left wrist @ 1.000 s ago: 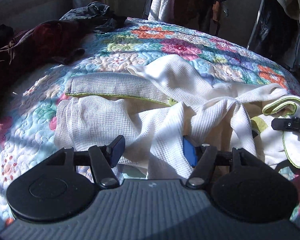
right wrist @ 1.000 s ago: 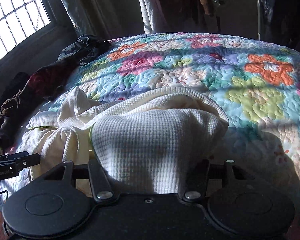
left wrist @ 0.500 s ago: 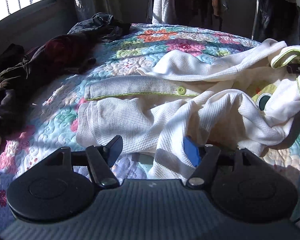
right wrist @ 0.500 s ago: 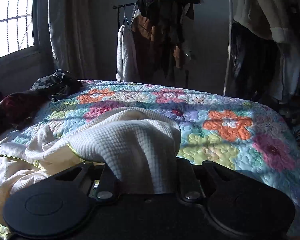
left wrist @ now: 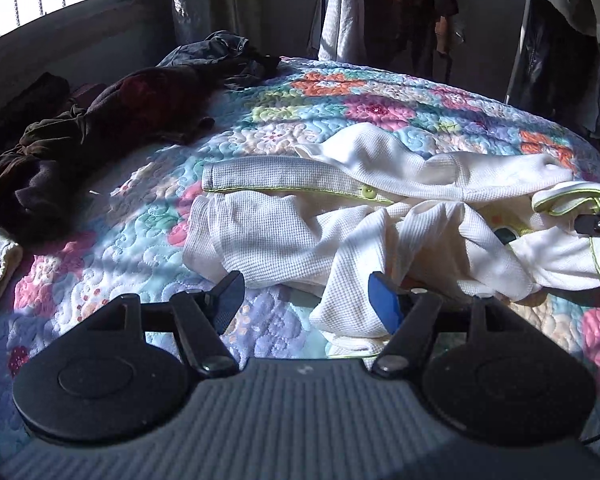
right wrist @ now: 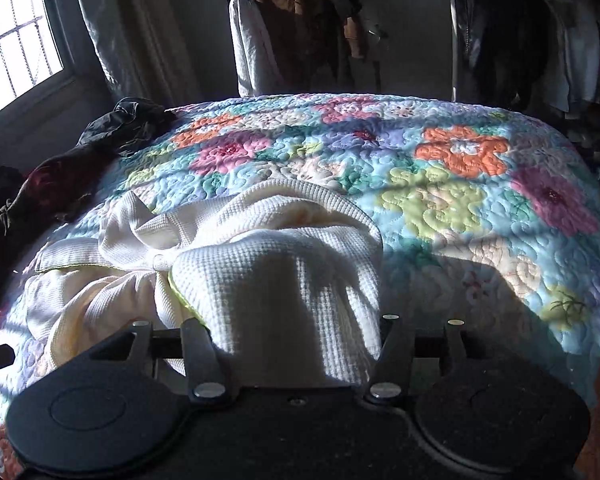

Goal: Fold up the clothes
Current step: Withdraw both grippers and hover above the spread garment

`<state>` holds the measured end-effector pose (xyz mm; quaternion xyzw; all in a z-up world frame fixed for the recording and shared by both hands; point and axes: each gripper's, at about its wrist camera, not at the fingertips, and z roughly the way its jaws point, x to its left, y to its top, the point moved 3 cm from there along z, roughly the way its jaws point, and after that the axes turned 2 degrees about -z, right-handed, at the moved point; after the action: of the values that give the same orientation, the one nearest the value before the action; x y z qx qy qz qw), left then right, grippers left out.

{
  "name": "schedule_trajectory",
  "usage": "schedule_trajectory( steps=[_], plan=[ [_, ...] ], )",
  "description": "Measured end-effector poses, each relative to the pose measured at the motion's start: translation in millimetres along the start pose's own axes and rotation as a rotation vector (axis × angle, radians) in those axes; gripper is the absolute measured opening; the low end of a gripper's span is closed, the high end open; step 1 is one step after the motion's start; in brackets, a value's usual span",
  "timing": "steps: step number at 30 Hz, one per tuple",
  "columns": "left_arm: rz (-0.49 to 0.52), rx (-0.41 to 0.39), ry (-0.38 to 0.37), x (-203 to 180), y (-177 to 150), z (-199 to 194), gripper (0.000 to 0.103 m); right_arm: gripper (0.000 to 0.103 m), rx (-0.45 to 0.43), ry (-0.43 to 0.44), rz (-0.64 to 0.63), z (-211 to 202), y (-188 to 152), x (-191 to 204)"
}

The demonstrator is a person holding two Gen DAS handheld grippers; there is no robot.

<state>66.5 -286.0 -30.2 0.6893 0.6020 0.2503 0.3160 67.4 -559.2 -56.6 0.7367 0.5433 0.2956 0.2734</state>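
Note:
A white waffle-knit garment (left wrist: 300, 236) with green trim and a green button lies crumpled on the flowered quilt (left wrist: 260, 148). My left gripper (left wrist: 306, 296) hovers over its near edge, open, its blue pads (left wrist: 384, 300) bare. One fold of cloth rests beside the right pad. My right gripper (right wrist: 296, 320) is buried under a bunched part of the garment (right wrist: 284, 276). Its jaws are opening with cloth between them, and the pads are hidden. The left wrist view shows the right gripper's tip (left wrist: 598, 222) at the far right, wrapped by the trimmed hem.
Dark red, brown and grey clothes (left wrist: 100, 132) are heaped along the quilt's left side under a barred window (right wrist: 16, 44). A rack of hanging clothes (right wrist: 316, 20) stands behind the bed. Bare quilt (right wrist: 480, 200) stretches to the right of the garment.
My left gripper has drawn back and risen, so more of the bed shows. The right gripper's finger arms narrowed on the cloth, then spread wider, and its view tipped back down.

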Motion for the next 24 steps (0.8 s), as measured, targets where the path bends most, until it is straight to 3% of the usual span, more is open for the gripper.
schedule_trajectory(
  steps=[5,10,13,19,24],
  plan=[
    [-0.024,-0.032,-0.013,14,4,-27,0.070,0.059,-0.042,-0.049,-0.043,-17,11,-1],
    [-0.007,-0.039,0.004,25,2,-48,0.071,0.069,-0.120,-0.102,-0.141,-44,27,10],
    [-0.012,-0.037,0.006,28,-1,-56,0.071,0.077,-0.141,-0.072,-0.147,-63,30,16],
    [-0.018,-0.032,-0.008,28,-5,-69,0.071,0.077,-0.092,0.037,-0.055,-81,10,24],
    [-0.001,-0.026,-0.007,26,-11,-83,0.072,0.077,-0.043,0.078,-0.007,-102,-10,31]
  ],
)
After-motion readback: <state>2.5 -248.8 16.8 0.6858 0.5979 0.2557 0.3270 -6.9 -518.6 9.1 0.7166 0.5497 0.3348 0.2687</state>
